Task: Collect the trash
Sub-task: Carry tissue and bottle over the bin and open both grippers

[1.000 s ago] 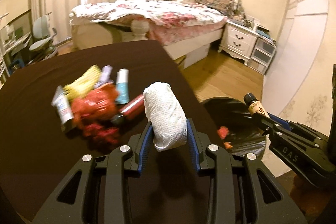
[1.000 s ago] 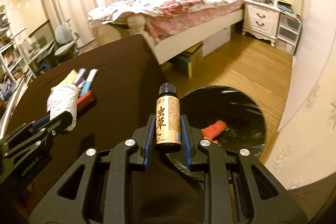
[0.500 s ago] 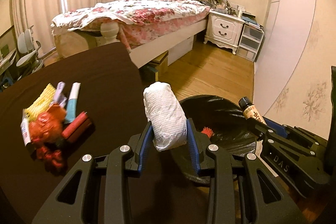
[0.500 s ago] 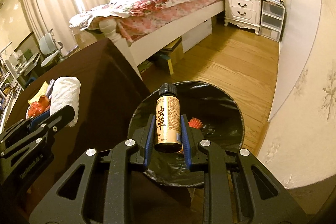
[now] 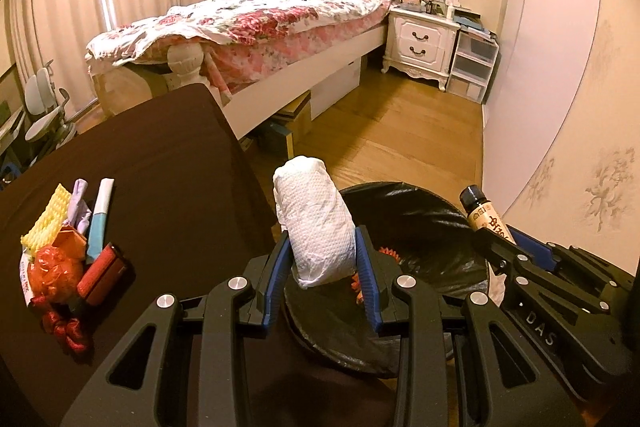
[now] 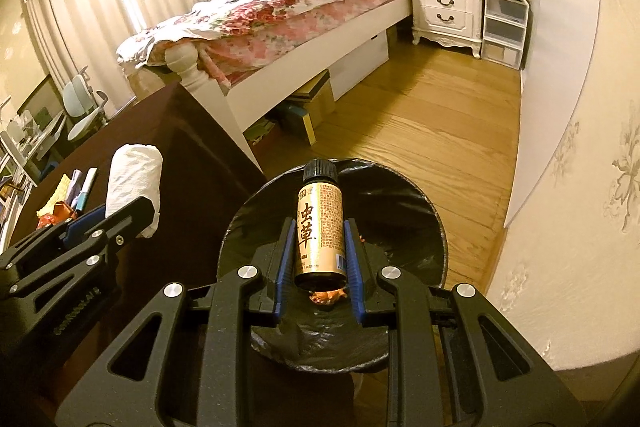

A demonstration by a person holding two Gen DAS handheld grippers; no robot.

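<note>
Hiding orange scraps (image 6: 326, 295) (blurred), gold bottle (image 6: 321, 227) over bin (image 6: 434, 223).

Left wrist view. The left gripper (image 5: 323, 259) held a rolled white paper wad (image 5: 316, 219) between its blue-padded jaws, the wad standing up beyond them. Directly beyond and below the jaws lay the black-lined trash bin (image 5: 416, 223), with an orange scrap (image 5: 387, 251) visible inside it. To the right of the jaws, the right gripper (image 5: 496, 243) gripped a small gold-labelled bottle (image 5: 482, 213) over the bin's rim. To the left of the jaws, on the dark counter (image 5: 168, 179), lay a cluster of trash (image 5: 68, 247): a yellow piece, pale tubes, and red wrappers. Far beyond the jaws stood a bed (image 5: 256, 23).
</note>
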